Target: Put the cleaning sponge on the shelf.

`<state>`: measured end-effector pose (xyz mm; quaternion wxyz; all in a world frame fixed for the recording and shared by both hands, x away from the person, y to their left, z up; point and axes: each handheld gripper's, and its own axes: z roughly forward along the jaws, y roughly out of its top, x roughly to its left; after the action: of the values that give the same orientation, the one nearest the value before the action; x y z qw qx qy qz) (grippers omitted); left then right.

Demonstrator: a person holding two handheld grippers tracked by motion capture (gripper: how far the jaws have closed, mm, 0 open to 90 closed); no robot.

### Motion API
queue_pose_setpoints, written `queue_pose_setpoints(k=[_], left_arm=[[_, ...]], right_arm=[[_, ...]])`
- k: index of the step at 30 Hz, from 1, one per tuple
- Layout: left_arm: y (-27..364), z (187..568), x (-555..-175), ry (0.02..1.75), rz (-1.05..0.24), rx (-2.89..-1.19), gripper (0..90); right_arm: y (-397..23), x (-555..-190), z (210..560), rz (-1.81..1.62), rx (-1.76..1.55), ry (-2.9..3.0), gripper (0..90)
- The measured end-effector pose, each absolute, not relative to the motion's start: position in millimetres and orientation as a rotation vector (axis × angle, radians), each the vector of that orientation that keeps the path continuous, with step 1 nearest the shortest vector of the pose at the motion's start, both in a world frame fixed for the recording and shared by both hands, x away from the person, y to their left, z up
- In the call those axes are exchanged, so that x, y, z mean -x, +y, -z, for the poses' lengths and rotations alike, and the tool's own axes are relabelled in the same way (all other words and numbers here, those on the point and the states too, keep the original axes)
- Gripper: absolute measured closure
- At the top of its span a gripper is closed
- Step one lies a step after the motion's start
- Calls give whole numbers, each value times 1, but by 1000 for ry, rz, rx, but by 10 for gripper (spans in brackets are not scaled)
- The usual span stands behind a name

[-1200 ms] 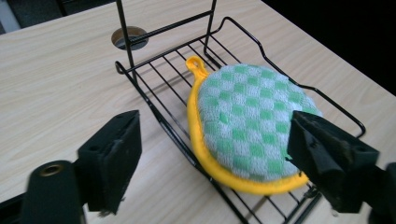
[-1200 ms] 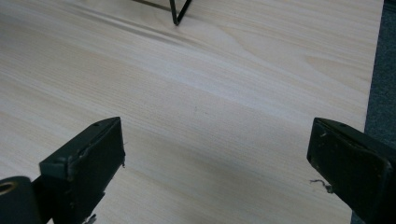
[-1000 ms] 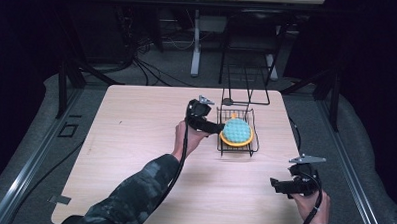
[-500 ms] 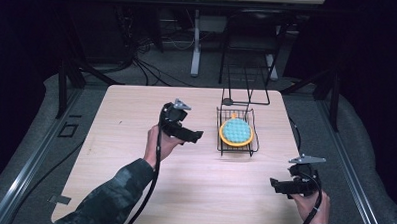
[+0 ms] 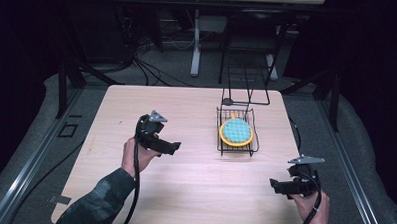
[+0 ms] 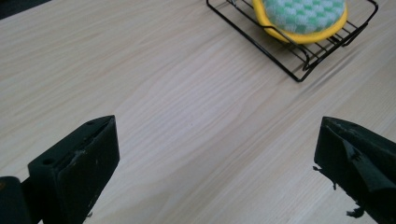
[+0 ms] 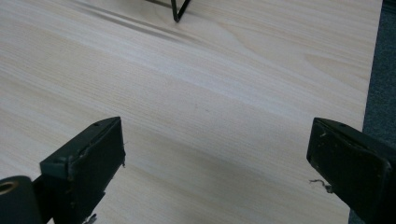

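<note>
**Jaws Wide, Pad Resting in the Wire Rack**

Both sets of jaws stand wide apart and grip nothing: the left gripper (image 5: 172,147) has just been opening, with bare wood between its pads, while the right gripper (image 5: 278,186) hovers near the table's near right corner. The round yellow-rimmed scrubbing pad (image 5: 236,132), its face a green-and-white check, lies flat in the low black wire rack (image 5: 235,148), right of the table's middle and well apart from both tools. The step in hand looks like a release and withdrawal; done well, the left hand should back off level, keeping its jaws spread so nothing catches the rack's thin rim, and leave the pad lying squarely on the wires. The pale wood-grain table (image 5: 193,192) carries a second, taller wire frame (image 5: 245,88) at its far edge. Beyond it, grey floor, trailing cables and a desk's legs sit in a dim, black-curtained room.
</note>
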<state>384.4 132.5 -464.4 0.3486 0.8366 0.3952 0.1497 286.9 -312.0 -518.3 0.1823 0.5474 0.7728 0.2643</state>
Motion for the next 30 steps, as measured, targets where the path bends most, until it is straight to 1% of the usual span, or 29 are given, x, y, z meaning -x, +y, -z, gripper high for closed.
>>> queue_pose_setpoints(k=[4, 14, 23, 30], left_arm=[[146, 469, -378, 1045, -406, -2165, 1], [178, 486, -359, 1127, -395, -2167, 1], [208, 513, -338, 1234, -402, -2178, 1], [217, 525, -340, 1264, -381, -2170, 1]], right_arm=[[-312, -287, 519, -744, -1540, 2181, 37], [-310, -286, 519, -730, -1537, 2189, 40], [-310, -287, 520, -727, -1535, 2192, 43], [-309, -288, 522, -715, -1533, 2201, 47]])
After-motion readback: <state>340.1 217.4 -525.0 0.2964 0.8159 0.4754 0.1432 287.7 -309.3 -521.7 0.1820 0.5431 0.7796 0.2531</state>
